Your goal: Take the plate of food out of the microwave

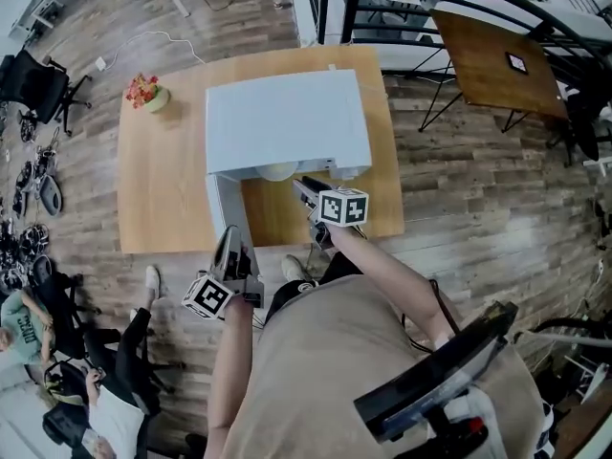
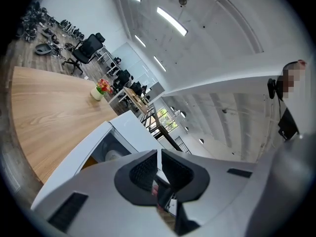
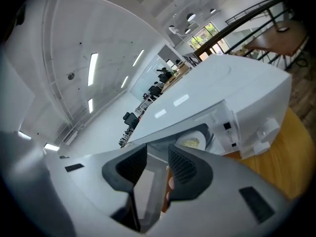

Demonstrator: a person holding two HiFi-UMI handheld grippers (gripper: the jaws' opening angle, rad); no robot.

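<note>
The plate [image 1: 278, 171] sits inside the open microwave [image 1: 287, 122], centre frame. The door [image 1: 225, 208] projects toward lower left, with bare surface [image 1: 158, 189] before the cavity. The right gripper [image 1: 302, 186] fingers stand narrowly apart and empty. The left gripper [image 1: 230, 237] fingers are together at the door edge.

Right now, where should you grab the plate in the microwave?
Pinch the near rim of the plate, coming in level through the open front of the microwave. The plate lies flat inside, and the roof and walls close off every other side. The door is swung open at the left, so the front looks free.
</note>
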